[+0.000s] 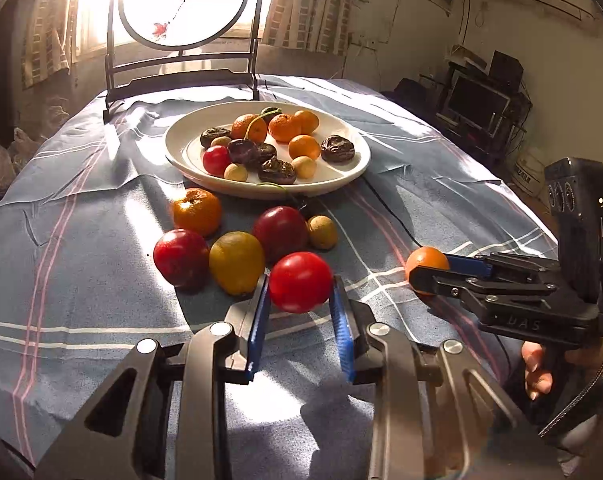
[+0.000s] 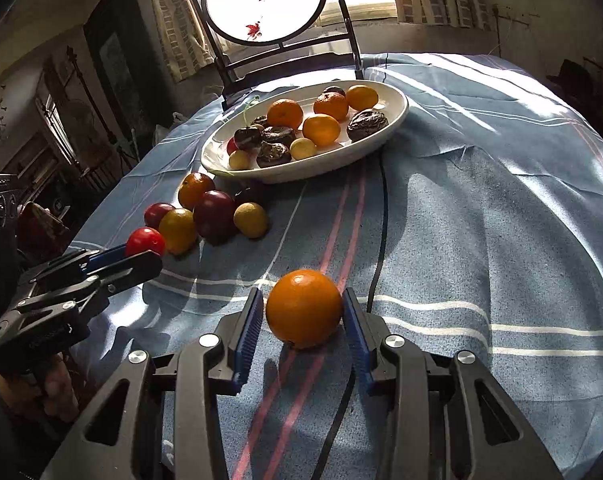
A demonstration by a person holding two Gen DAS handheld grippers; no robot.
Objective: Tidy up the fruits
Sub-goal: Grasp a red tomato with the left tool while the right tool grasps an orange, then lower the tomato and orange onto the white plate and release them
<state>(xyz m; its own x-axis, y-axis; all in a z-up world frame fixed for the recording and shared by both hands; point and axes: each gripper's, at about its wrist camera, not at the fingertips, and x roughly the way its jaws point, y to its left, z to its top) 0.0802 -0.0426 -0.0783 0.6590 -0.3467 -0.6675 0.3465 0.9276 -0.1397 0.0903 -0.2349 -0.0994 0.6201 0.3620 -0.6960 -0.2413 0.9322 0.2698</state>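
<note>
Left gripper (image 1: 301, 296) clamped snugly on round glossy red tomato (image 1: 300, 287), near cloth's front edge. Right gripper (image 2: 303, 312) flanking smooth round orange (image 2: 304, 307), probably just touching. Round white ceramic plate (image 1: 343, 178) straight ahead, toward far edge.

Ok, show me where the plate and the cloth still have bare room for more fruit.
The white plate has a bare strip along its left rim and a little along its near right rim; its middle is crowded. On the tablecloth, the wide stretch right of the black cable is free. The cluster of loose fruit just in front of the plate is tight.
</note>
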